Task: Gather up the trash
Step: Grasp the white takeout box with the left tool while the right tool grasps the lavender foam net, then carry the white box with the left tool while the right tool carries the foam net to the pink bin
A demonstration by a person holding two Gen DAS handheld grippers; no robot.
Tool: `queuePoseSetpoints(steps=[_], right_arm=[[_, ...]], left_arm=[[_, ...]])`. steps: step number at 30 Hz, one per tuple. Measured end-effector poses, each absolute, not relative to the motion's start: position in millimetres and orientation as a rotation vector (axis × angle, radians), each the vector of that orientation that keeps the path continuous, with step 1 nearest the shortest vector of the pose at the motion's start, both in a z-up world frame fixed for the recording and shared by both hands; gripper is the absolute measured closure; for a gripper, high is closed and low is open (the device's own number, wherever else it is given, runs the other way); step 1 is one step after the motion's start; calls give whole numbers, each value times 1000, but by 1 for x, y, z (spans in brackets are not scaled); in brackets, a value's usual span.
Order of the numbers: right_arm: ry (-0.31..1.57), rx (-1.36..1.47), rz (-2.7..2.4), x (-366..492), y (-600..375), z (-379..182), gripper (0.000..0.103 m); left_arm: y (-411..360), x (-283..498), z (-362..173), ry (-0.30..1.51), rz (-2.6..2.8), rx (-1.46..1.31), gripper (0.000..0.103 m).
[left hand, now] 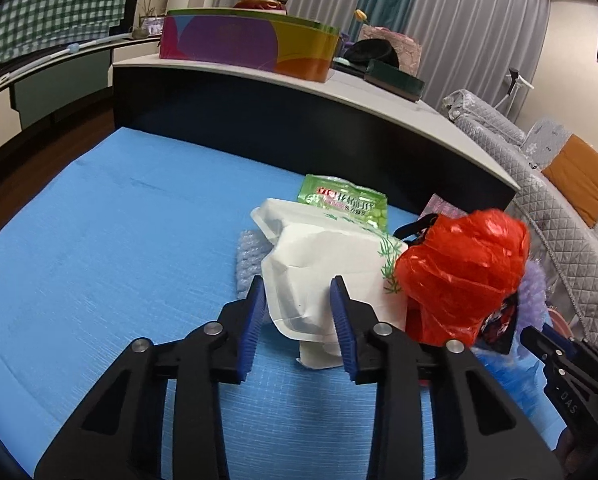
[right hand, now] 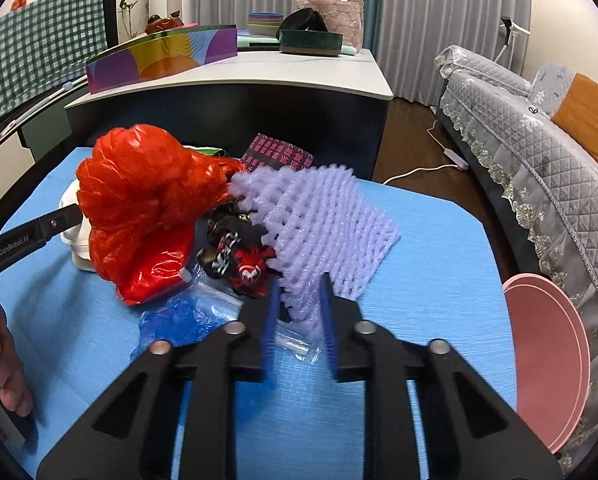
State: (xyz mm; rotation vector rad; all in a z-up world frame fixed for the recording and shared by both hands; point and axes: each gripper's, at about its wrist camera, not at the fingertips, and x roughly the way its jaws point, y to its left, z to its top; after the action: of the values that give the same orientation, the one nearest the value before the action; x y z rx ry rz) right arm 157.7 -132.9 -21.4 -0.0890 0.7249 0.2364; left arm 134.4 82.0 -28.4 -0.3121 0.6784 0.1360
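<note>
**Colours on the blue mat**

The mat (right hand: 439,248) is sky blue with a fine woven texture. The plastic bag (right hand: 139,200) is glossy red. The foam net (right hand: 319,220) is pale lilac in an open mesh. The paper container (left hand: 319,264) is white with green bamboo sprigs. The snack wrapper (left hand: 341,198) is bright green with red lettering. Both grippers are black with blue pads (left hand: 255,320).

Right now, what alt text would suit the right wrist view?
The right gripper's fingers pinch a purple foam net on a blue mat, beside a red bag and wrappers.
</note>
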Motion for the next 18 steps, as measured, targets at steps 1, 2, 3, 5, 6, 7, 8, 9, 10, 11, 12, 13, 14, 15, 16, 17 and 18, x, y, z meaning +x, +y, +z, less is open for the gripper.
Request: queuePoseSetpoints(steps=[1, 2, 3, 5, 6, 7, 8, 9, 10, 11, 12, 13, 14, 15, 16, 17, 18], right_arm=[[719, -87, 235, 157, -134, -20, 87], [711, -87, 234, 155, -135, -16, 88], [705, -88, 233, 154, -136, -14, 89], [686, -93, 223, 150, -137, -8, 90], [678, -93, 221, 147, -139, -5, 90], [670, -93, 216, 144, -140, -1, 91], [662, -95, 213, 142, -142, 1, 91], [654, -96, 208, 140, -144, 4, 91], [645, -97, 201, 137, -146, 8, 91], [638, -95, 196, 134, -148, 11, 91], [634, -94, 193, 132, -150, 13, 91], [627, -89, 187, 128, -154, 18, 91], [622, -86, 183, 125, -157, 21, 91], [618, -83, 180, 124, -160, 23, 91], [610, -80, 174, 120, -163, 27, 91], [602, -78, 170, 116, -166, 30, 91], [597, -76, 168, 114, -169, 33, 91]], left_arm=[[82, 134, -27, 672, 132, -313, 75], [81, 133, -25, 665, 132, -310, 77], [80, 132, -23, 656, 130, -305, 79], [79, 130, -19, 642, 122, -304, 83], [78, 129, -16, 633, 117, -300, 84], [77, 127, -13, 624, 113, -293, 85], [75, 127, -10, 619, 109, -285, 86], [74, 126, -8, 612, 104, -276, 86], [72, 124, -5, 604, 99, -266, 87], [70, 122, -1, 594, 91, -255, 87], [68, 120, 1, 586, 85, -245, 88], [66, 117, 4, 578, 81, -234, 88], [65, 115, 7, 571, 78, -227, 88], [63, 113, 10, 563, 75, -218, 88], [62, 111, 12, 559, 74, -212, 88], [61, 108, 15, 552, 76, -205, 88], [61, 106, 17, 549, 78, -202, 88]])
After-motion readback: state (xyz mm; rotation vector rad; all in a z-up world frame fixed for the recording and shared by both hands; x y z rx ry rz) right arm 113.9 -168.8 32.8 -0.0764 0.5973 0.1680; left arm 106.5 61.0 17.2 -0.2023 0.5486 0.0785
